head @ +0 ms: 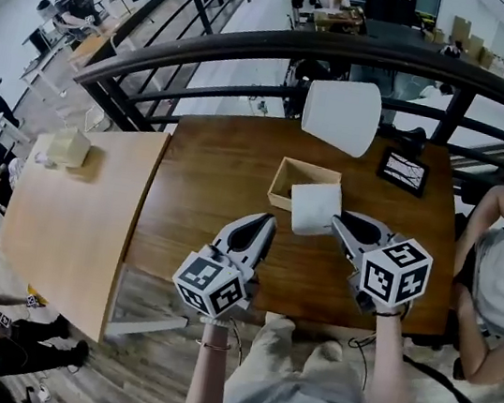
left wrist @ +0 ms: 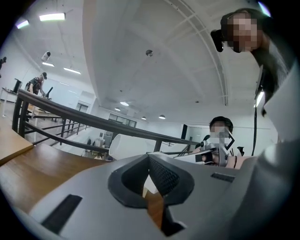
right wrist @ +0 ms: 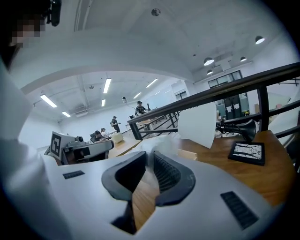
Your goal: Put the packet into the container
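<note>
A person holds two handheld grippers over a wooden table (head: 207,189). The right gripper (head: 336,221) has its fingers drawn nearly together, the tips pinching one edge of a white packet (head: 315,208). Only a narrow gap is left further back between the ribbed pads (right wrist: 165,174). Gripping by the edge seems chosen to keep the rest of the packet free to go into the box first.

The packet extends from the right fingertips towards the left gripper's side. It is clear of the table and overlaps the corner of the container (head: 283,178) nearest those fingertips. The container is a small open wooden box just beyond both sets of fingertips, so the packet seems to be waiting at the rim and is not yet inside.

The packet's broad face is turned up to the head camera, and its free edge points away from the right fingertips. It looks nearly square (one edge bows slightly), so I cannot tell its long axis.

The left gripper (head: 271,220) has its fingers closed tip to tip on nothing. It sits just beside the packet's free edge, probably ready to steady or nudge it.
</note>
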Available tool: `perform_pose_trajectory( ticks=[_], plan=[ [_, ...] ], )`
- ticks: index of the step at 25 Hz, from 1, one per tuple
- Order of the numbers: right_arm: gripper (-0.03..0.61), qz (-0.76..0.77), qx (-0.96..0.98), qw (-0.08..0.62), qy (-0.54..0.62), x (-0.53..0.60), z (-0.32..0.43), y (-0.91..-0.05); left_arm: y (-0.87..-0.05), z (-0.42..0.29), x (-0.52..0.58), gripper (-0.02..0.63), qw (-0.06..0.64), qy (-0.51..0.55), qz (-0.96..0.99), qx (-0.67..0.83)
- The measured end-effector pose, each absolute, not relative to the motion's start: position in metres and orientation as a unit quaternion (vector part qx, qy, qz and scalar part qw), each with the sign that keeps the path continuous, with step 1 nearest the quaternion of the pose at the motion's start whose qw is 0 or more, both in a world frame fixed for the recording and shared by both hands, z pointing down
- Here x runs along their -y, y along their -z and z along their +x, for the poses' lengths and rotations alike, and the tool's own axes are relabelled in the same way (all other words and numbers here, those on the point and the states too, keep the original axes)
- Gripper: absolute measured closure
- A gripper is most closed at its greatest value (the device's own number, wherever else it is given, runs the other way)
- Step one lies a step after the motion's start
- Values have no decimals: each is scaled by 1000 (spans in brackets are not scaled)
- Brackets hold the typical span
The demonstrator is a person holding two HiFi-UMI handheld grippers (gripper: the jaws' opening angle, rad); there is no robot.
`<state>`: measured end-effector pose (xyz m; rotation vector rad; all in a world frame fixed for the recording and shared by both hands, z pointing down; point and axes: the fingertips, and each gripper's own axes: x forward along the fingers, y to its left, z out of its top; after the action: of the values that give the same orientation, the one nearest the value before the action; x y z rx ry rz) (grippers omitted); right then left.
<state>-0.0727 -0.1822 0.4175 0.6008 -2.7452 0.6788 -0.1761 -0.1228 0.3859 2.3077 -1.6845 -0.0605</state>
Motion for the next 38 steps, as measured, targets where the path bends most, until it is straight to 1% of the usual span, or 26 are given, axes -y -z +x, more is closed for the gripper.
perform_pose_trajectory(
  ticks=[8,14,20,38],
  plan=[
    [514,260,931,113,-229,207,-99,-411,-392,-201,146,609,149,10,829,539],
    [514,303,918,105,-235,230,-122,-426,-409,-218,167,609,155,-7,851,501],
    [514,322,906,110,-252,250,-130,-447,-425,-218,191,608,169,-9,857,487],
    [514,347,894,187,-211,259,-163,-490,-448,-228,209,609,194,-25,853,483]
  ],
)
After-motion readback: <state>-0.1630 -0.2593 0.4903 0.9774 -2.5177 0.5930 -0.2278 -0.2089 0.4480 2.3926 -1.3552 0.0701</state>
